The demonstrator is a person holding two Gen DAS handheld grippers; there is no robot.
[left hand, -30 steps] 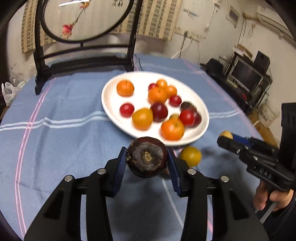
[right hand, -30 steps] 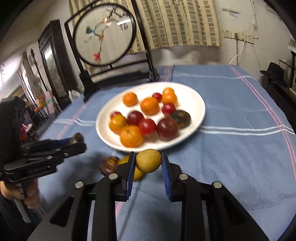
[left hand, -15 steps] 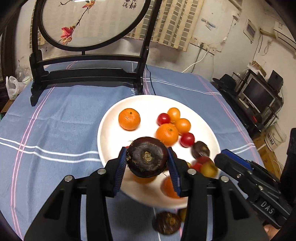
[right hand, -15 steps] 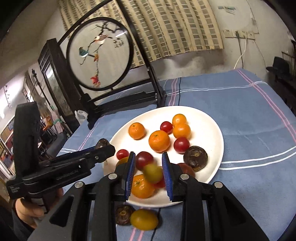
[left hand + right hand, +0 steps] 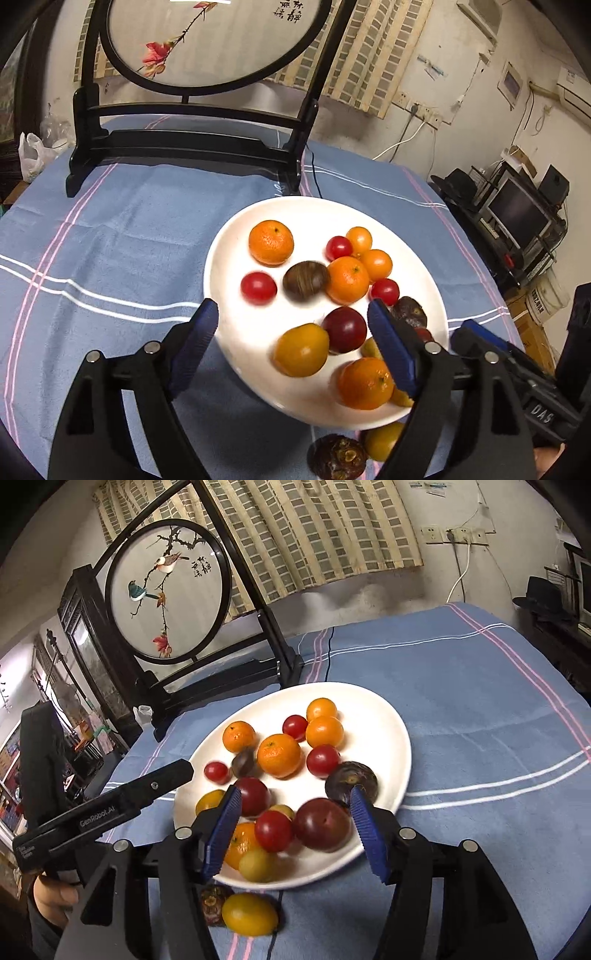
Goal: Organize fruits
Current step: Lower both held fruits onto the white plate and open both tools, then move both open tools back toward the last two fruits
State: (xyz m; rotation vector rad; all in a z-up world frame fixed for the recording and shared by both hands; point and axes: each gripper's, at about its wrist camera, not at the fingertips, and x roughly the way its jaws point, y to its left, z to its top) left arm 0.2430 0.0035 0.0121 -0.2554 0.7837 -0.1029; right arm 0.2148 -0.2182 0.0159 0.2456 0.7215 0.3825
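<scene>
White plate (image 5: 229, 258) of fruits lies under both spread tools.

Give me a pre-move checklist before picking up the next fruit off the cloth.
1. Left gripper open and empty: ok.
2. Right gripper open and empty: ok.
3. Yellow fruit still on the cloth beside the plate: ok, ready to pick.
4. Dark brown fruit touching the yellow one: not ok, may get nudged.
5. Fruit on the plate settled: cannot tell, some look blurred.
</scene>
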